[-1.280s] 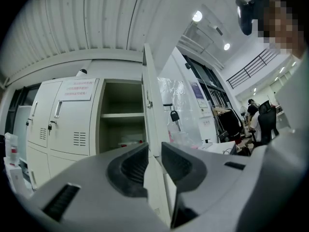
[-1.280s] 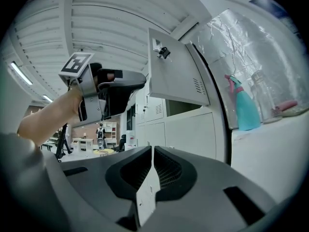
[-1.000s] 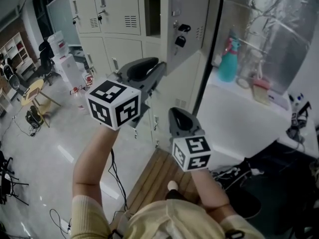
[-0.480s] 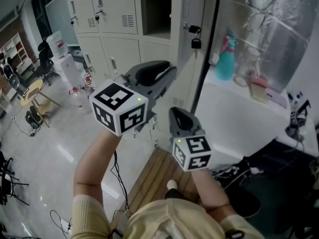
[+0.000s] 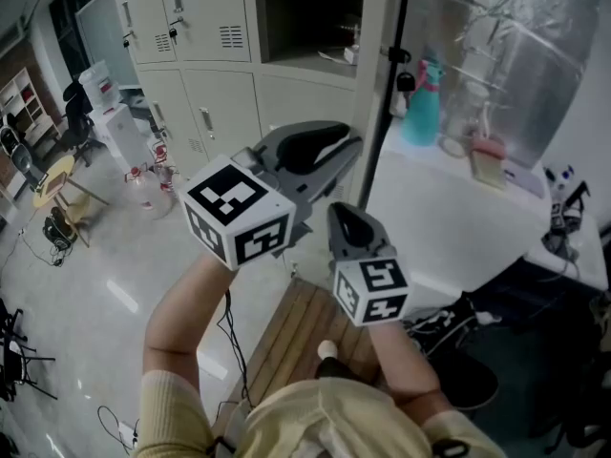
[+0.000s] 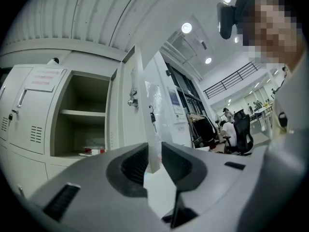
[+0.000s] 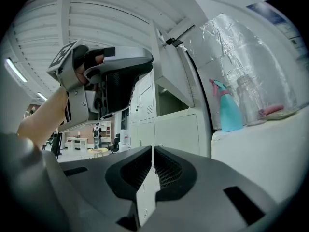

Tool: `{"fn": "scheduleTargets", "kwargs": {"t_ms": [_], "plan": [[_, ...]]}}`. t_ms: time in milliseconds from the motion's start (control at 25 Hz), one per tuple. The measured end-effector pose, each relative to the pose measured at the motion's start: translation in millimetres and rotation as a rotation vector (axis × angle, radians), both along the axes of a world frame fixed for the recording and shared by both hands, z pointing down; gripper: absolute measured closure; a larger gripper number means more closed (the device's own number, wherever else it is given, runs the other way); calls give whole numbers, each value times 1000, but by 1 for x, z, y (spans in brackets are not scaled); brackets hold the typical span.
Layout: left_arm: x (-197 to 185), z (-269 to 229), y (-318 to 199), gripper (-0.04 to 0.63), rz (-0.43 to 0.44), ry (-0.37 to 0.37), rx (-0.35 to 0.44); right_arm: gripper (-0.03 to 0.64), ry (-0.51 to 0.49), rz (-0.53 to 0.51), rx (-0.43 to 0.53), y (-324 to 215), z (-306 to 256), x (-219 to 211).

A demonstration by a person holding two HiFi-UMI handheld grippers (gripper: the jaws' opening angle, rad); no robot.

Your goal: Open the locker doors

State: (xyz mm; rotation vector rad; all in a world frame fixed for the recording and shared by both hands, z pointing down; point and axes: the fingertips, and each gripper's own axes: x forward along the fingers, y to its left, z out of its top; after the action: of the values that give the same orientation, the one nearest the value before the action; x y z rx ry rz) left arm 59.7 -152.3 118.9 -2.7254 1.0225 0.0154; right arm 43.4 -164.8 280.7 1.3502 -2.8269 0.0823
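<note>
Overhead, the door point(image 5: 393, 27) has swung from half-shut to edge-on, baring the locker point(image 5: 305, 17) shelf, with the left gripper point(image 5: 353, 149) at its lower corner. Its own view shows the jaws clamped on that door edge, so this door looks about fully open. The right gripper point(image 7: 151, 153) in its view is closed on nothing.

Grey left claw point(image 5: 353, 147) and right claw point(image 5: 338, 210) bear black-white marker cubes point(image 5: 239, 210).

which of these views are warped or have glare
Left gripper view: strong fisheye, the door leans and curves, ceiling lights flare. Right gripper view: same bending, black corners. Head view: barely warped, glare streaks on the floor and the silver sheet.
</note>
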Motion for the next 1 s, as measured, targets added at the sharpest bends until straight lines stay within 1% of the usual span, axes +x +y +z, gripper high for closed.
{"fn": "scheduleTargets", "kwargs": {"t_ms": [160,440,680,840,1000], "plan": [[8,5,3,523,40,8,3,623,2,17,-4,-2,3,7],[-5,15,7,523,37,56,-32,623,8,24,-10,-1,4,11],[-30,32,10,523,-3,93,-76,623,12,24,-7,2,3,11],[-54,50,13,523,-52,134,-123,623,16,20,-10,5,6,9],[-82,73,11,523,-88,193,-180,623,22,13,-24,7,14,5]]}}
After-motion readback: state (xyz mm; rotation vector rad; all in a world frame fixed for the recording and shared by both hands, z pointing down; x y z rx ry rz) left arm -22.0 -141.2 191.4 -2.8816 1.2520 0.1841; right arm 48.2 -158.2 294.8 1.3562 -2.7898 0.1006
